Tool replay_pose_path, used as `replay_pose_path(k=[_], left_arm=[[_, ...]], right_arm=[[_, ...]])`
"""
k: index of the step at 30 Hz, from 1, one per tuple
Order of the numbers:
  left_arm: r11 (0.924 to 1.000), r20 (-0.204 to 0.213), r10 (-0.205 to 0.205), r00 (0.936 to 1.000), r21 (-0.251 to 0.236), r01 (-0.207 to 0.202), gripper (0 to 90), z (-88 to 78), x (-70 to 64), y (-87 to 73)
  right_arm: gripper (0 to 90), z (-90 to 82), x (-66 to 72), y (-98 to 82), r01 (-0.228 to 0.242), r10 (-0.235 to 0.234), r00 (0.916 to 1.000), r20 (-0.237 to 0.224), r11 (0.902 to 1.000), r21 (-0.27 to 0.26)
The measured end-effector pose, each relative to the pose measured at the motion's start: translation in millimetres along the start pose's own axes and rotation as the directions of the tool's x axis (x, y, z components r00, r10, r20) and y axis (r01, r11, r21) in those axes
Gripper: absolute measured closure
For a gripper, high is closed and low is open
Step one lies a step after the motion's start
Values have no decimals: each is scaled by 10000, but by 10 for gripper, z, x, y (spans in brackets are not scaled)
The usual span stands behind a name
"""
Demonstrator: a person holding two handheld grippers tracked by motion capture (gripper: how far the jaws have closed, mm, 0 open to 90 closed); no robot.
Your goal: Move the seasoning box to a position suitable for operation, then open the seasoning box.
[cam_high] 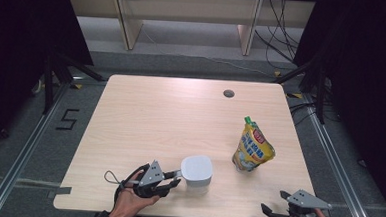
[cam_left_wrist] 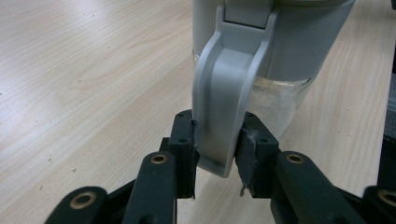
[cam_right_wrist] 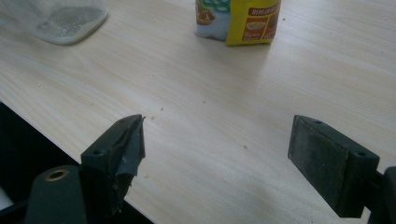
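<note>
Pinching the grey handle (cam_left_wrist: 223,116) of the lidded jug (cam_high: 196,173), the left claw (cam_high: 176,178) has its jaws pressed on both sides of it; the jug stands on the desk (cam_high: 170,117) near the front edge, left of centre. Right claw (cam_high: 275,213) rests at the near right corner, jaws spread, holding nothing. Yellow spouted pouch (cam_high: 253,146) stands upright, right of the jug, well apart from both claws. Judgement: grip on the jug done; pouch untouched, cap on, so opening or pouring remains. Pouch print is too small to read.
</note>
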State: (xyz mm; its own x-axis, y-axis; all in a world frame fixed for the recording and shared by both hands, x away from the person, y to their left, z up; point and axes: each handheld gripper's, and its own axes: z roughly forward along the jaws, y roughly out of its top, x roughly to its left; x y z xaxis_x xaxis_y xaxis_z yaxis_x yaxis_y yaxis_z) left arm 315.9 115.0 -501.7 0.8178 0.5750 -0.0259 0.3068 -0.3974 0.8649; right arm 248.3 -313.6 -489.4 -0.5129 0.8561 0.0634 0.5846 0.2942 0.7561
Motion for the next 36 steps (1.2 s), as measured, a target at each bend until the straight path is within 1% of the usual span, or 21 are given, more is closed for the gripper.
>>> replay_pose_path(k=[2, 5, 7, 9, 10, 11, 12, 13, 17, 18, 20, 21, 22, 23, 27, 28, 30, 31, 34, 35, 36], left_arm=[[9995, 57, 309, 9995, -81, -308, 687, 0, 14, -6], [9999, 84, 156, 9998, -56, -156, 687, 12, 37, -3], [9999, 64, 100, 9999, -136, -99, 685, 14, 64, -11], [9998, 14, -143, 9999, -163, 143, 673, 7, 72, -16], [9998, 45, 101, 9999, -172, -100, 651, 5, 93, -10], [9993, 7, -353, 9994, -112, 353, 605, 4, 77, -10], [9998, 1, -176, 9998, 81, 176, 497, -8, 91, -4], [9990, 89, -436, 9990, 110, 435, 435, -24, 66, -4], [9971, 509, -756, 9958, 38, 755, 300, -106, 33, 13], [9973, 396, -695, 9968, 264, 685, 272, -153, 26, 28], [9969, 658, -781, 9948, 57, 779, 258, -192, -4, 51], [9968, 577, -801, 9951, 106, 797, 256, -218, -11, 64], [9947, 693, -1001, 9926, -184, 1016, 254, -217, -37, 79], [9959, 657, -901, 9938, -20, 904, 248, -241, -43, 104], [9970, 643, -744, 9952, -163, 756, 275, -305, -88, 178], [9969, 562, -760, 9955, -183, 772, 292, -331, -104, 199], [9964, 568, -708, 9959, -425, 732, 344, -380, -118, 247], [9939, 470, -831, 9954, -684, 862, 371, -405, -123, 271], [9894, 232, -694, 9973, -1262, 718, 535, -485, -99, 352], [9876, 139, -687, 9975, -1407, 700, 612, -508, -91, 381], [9868, 63, -621, 9980, -1495, 624, 677, -523, -82, 415]], right_arm=[[196, 4, -3, 0, -8, 8, 10000, -13, 10000, 47], [196, 11, -20, 4, 280, -279, 9996, 73, 9996, -44], [196, 9, 7, 1, -78, 78, 10000, -34, 9999, 133], [197, 16, -6, 2, 91, -90, 9999, -48, 9999, 110], [197, 17, -7, 2, 77, -76, 10000, -52, 9999, 111], [198, 19, -14, 3, 148, -148, 9999, -81, 9998, 101], [198, 19, -16, 1, 151, -150, 9999, -79, 9998, 98], [198, 19, -18, 0, 150, -149, 9999, -75, 9998, 97], [199, 16, -23, 0, 279, -279, 9996, 58, 9996, 31], [199, 13, -19, 2, 298, -298, 9995, 56, 9996, 32], [199, 7, -8, 8, 371, -371, 9993, 56, 9993, 63], [199, 9, 19, 4, 74, -74, 10000, 14, 9999, 119], [199, 21, -6, 8, 399, -399, 9992, -19, 9992, 51], [201, 26, -4, 9, 367, -366, 9993, -69, 9993, 96], [221, 22, -2, 5, 503, -502, 9987, -87, 9987, 102], [221, 6, 41, 0, 45, -42, 9999, -126, 9997, 256], [222, 8, 8, 14, 576, -576, 9983, -30, 9982, 161], [228, 8, 27, 12, 394, -393, 9992, -68, 9990, 201], [263, 7, 29, 20, 512, -512, 9987, -2, 9987, 66], [262, 12, 61, 14, 159, -158, 9997, -201, 9999, 52], [262, 14, 55, 17, 401, -403, 9991, -162, 9991, -103]])
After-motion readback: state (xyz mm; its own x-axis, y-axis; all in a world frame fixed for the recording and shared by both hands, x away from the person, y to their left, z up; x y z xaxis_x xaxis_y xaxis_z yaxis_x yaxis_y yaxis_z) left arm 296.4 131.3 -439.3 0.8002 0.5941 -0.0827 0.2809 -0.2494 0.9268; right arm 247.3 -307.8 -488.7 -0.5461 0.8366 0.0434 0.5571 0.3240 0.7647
